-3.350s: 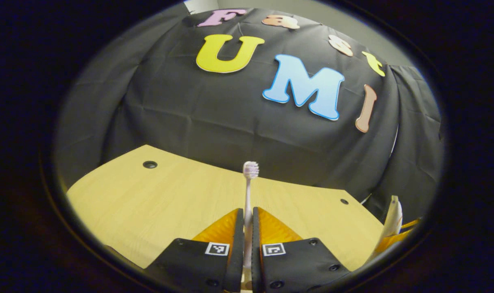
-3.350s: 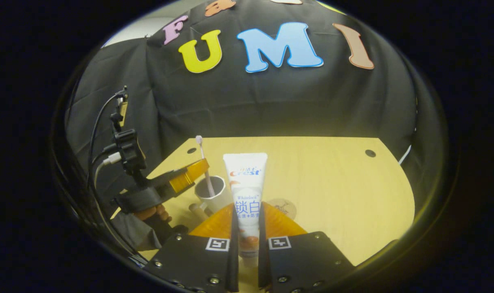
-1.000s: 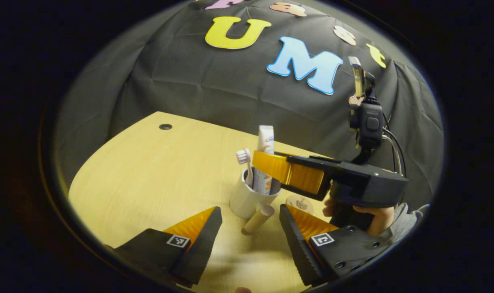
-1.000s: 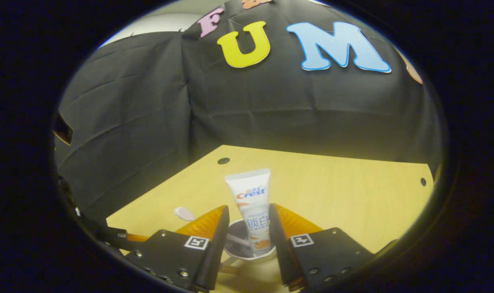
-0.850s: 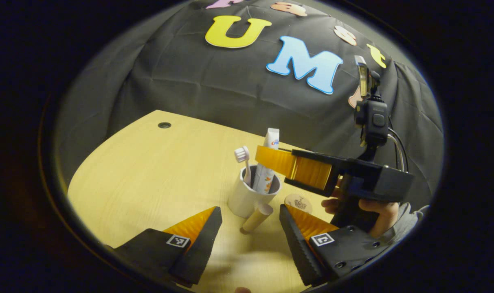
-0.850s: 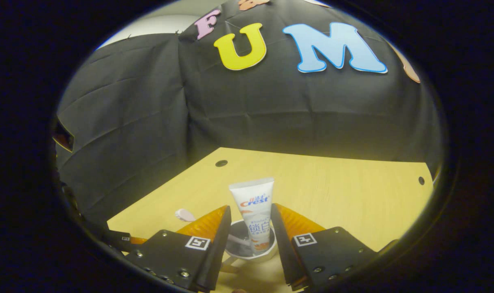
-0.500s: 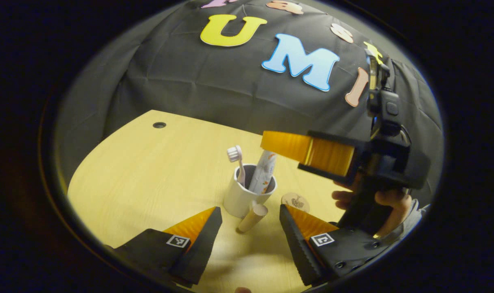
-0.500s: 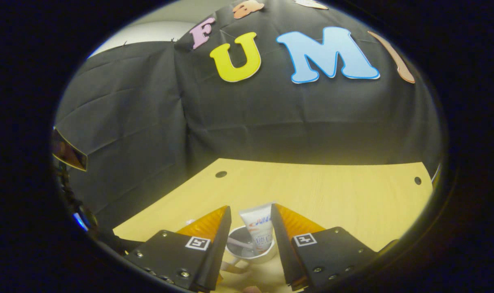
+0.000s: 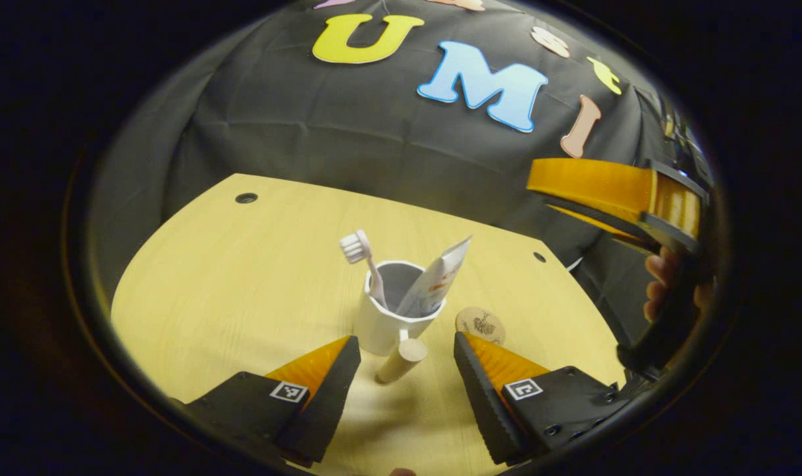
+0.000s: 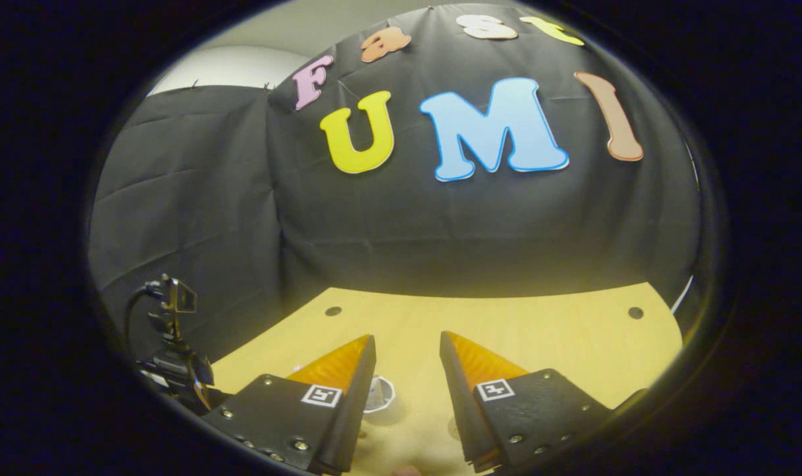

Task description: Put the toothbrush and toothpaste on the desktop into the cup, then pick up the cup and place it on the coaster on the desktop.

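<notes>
Dim warm light; strong fisheye warp; edges darkened.

A recording booth (black cloth wall [image 10: 440,225]) around a wooden desk [image 9: 242,277].

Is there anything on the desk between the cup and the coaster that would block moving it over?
Nothing visible does. In the left gripper view the cup, holding the toothbrush and toothpaste, stands just left of the coaster, with bare desk between them. The cup's wooden handle points toward the camera, not the coaster.
</notes>
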`<state>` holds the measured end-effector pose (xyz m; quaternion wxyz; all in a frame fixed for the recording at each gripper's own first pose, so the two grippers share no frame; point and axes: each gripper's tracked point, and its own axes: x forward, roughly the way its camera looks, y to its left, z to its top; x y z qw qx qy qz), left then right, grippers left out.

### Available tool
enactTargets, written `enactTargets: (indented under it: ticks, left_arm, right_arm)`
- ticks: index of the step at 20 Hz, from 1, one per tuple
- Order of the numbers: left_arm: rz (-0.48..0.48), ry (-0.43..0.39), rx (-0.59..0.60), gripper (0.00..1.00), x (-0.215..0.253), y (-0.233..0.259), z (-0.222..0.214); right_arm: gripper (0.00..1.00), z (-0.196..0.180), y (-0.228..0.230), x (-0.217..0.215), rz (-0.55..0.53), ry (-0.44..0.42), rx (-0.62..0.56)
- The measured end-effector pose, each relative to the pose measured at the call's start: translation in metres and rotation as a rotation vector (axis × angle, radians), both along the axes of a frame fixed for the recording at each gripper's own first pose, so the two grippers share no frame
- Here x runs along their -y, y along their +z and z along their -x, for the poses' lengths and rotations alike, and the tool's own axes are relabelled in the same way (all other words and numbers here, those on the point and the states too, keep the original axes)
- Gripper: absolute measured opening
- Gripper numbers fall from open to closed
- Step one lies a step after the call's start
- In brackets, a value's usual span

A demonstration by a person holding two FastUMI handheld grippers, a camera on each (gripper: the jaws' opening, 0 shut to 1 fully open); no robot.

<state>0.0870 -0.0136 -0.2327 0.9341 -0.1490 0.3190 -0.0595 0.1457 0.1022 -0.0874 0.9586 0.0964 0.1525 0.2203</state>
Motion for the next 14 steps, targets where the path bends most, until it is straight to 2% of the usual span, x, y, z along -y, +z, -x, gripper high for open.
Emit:
enactTargets:
  ticks: [6,10,12,13,14]
  left_arm:
    - [-0.051,-0.001,-0.071,0.92,0.001,-0.02,-0.01]
    - [-0.107,-0.033,-0.208,0.91,-0.001,-0.046,-0.009]
    - [-0.11,-0.049,-0.292,0.96,0.001,-0.056,-0.006]
    - [-0.111,-0.058,-0.325,0.91,0.003,-0.06,-0.005]
    - [-0.125,-0.06,-0.346,0.91,0.002,-0.064,-0.006]
  right_arm:
    - [0.59,0.019,-0.002,0.04,0.051,-0.07,-0.002]
    - [0.59,0.032,-0.009,0.063,0.056,-0.103,-0.037]
    - [0.59,0.039,-0.017,0.073,0.07,-0.116,-0.056]
    - [0.59,0.042,-0.02,0.078,0.071,-0.121,-0.064]
    - [0.59,0.044,-0.022,0.083,0.069,-0.128,-0.072]
